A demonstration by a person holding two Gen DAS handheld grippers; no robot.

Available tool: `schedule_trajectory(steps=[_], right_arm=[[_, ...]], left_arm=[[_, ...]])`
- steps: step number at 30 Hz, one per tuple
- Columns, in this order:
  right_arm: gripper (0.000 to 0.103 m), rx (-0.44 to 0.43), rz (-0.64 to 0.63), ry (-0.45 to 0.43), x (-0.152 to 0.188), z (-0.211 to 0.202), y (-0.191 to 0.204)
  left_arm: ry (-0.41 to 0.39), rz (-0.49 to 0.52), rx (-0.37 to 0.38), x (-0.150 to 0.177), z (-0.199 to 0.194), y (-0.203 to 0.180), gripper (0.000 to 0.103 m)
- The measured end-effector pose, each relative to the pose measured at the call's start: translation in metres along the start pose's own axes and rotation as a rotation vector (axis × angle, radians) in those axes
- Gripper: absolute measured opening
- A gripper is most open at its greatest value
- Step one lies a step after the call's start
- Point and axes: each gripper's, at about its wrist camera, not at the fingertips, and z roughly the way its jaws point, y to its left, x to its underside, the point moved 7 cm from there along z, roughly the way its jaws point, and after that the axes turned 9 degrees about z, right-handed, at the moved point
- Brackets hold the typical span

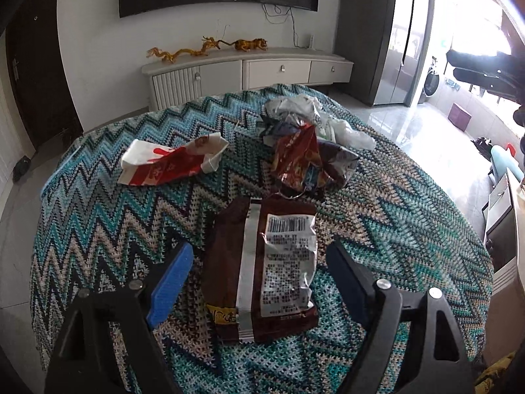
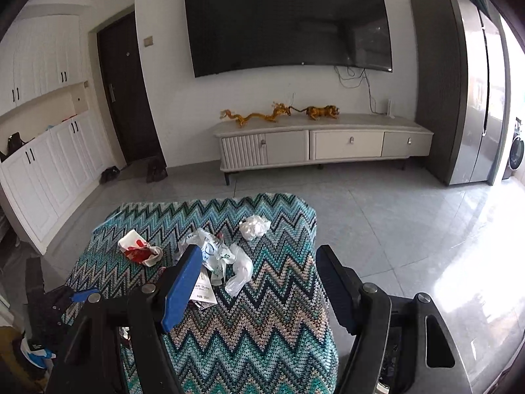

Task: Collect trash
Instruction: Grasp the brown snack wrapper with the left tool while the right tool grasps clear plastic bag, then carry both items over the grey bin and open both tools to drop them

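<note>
So, left gripper (image 1: pixel 259 279): wide, brown wrapper (image 1: pixel 262 269) lying loose between its fingers, lower middle.
Right gripper (image 2: pixel 259 282): spread, nothing gripped.
Trash pile (image 2: pixel 216 256): frame centre, on the zigzag cloth (image 2: pixel 262 328).

light: daylight from right, blown out | glare: floor (image 2: pixel 459 262) | edges: fisheye-bent, dark | focus: sharp

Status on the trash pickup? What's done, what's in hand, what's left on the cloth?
Done: nothing visibly collected; no bin is in view. In hand: nothing. The left tool is open with the brown snack bag between its fingers, untouched. The right tool is open and empty. Left: that bag, the red-and-white paper bag, the crumpled wrapper pile and a white wad, all on the zigzag cloth.
</note>
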Motion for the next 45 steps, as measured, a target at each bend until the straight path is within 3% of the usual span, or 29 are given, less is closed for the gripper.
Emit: schedule_trajectory(steps=[12, 14, 17, 20, 21, 23, 27, 29, 32, 33, 45], right_arm=[[0.066, -0.051, -0.027, 0.245, 0.041, 0.139, 0.011], [0.063, -0.047, -0.028, 0.278, 0.049, 0.156, 0.01], [0.054, -0.043, -0.022, 0.327, 0.062, 0.177, 0.006], [0.031, -0.048, -0.017, 0.362, 0.073, 0.188, 0.005], [0.024, -0.052, -0.014, 0.37, 0.076, 0.188, 0.004], [0.019, -0.051, -0.02, 0.373, 0.08, 0.185, 0.004], [0.018, -0.038, -0.03, 0.359, 0.081, 0.173, 0.001], [0.018, -0.033, -0.028, 0.351, 0.081, 0.163, -0.002], [0.017, -0.025, -0.029, 0.337, 0.082, 0.143, -0.004], [0.018, -0.029, -0.025, 0.331, 0.083, 0.135, -0.004], [0.018, -0.058, -0.063, 0.196, 0.073, 0.034, 0.026]], left_arm=[[0.056, -0.052, 0.081, 0.015, 0.039, 0.006, 0.082], [0.051, -0.054, 0.082, 0.015, 0.039, 0.007, 0.076], [0.047, -0.055, 0.077, 0.016, 0.038, 0.007, 0.066], [0.041, -0.055, 0.078, 0.017, 0.037, 0.007, 0.059], [0.039, -0.055, 0.078, 0.018, 0.036, 0.007, 0.057], [0.035, -0.059, 0.076, 0.021, 0.031, 0.005, 0.051], [0.026, -0.076, 0.074, 0.025, 0.022, 0.004, 0.038], [0.022, -0.095, 0.087, 0.026, 0.017, 0.005, 0.025], [0.012, -0.122, 0.106, 0.031, 0.007, 0.005, 0.019], [0.006, -0.129, 0.113, 0.033, 0.002, 0.004, 0.011], [-0.115, -0.148, 0.118, 0.036, -0.075, 0.004, 0.008]])
